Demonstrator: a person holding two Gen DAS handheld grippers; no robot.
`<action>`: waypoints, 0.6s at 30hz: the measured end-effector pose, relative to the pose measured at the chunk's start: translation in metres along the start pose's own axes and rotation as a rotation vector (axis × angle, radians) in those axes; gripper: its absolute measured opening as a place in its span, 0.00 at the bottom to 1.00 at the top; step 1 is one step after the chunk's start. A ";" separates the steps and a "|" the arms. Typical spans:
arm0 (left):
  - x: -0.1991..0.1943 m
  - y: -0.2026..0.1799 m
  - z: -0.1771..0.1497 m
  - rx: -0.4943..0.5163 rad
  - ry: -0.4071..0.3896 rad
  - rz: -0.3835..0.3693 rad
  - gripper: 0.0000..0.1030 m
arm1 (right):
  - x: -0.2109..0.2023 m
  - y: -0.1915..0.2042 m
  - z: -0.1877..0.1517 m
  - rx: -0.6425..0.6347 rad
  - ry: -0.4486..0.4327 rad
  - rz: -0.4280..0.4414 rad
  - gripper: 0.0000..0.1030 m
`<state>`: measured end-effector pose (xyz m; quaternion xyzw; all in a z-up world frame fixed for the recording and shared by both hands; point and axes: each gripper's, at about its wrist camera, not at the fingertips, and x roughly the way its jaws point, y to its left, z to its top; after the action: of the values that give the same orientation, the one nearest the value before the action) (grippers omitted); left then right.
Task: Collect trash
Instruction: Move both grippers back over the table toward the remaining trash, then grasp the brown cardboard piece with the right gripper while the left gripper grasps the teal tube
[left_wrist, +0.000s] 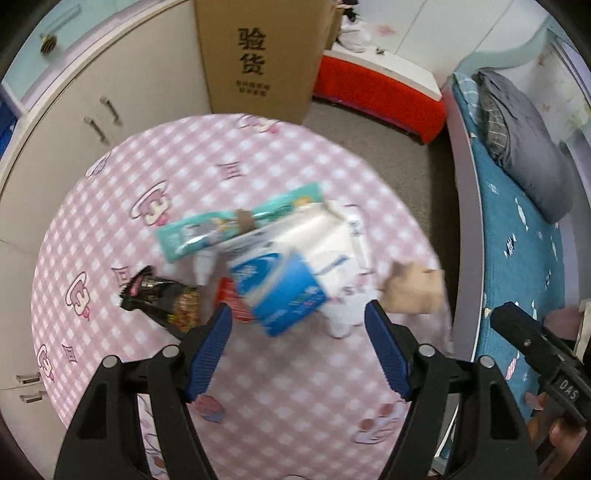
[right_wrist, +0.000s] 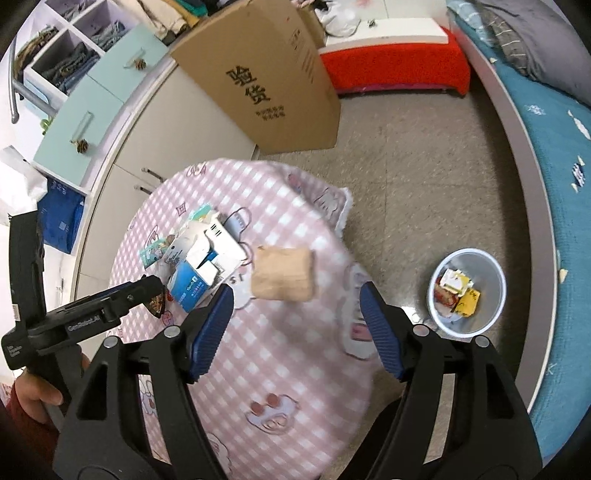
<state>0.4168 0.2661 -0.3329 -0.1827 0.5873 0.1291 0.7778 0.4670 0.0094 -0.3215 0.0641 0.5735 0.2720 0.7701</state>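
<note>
Showing only rightward: trash bin (right_wrist: 466, 291)

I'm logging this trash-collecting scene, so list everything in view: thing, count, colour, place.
Table: one, pink checked cloth, centre.
Blue box: one, blue and white, on table.
Teal packet: one, teal, behind the box.
Dark wrapper: one, black, table's left side.
Tan packet: one, tan, table's right side.
Bin: one, pale, on floor, holding yellow and red trash.
Carton: one, brown, by the cabinet.
Bed: one, blue cover, right.
Red bench: one, far end.
Left claw: open, empty.
Right claw: open, empty.
</note>
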 end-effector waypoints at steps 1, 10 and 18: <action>0.002 0.006 0.001 -0.002 0.003 0.000 0.70 | 0.007 0.004 0.000 -0.005 0.005 -0.006 0.68; 0.013 0.053 0.010 -0.019 0.007 -0.032 0.70 | 0.068 0.036 0.001 -0.045 0.021 -0.136 0.72; 0.016 0.090 0.039 -0.013 -0.033 -0.034 0.70 | 0.089 0.036 0.005 -0.051 0.009 -0.190 0.70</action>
<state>0.4175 0.3637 -0.3509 -0.1955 0.5703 0.1227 0.7884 0.4761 0.0842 -0.3805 -0.0115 0.5732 0.2124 0.7913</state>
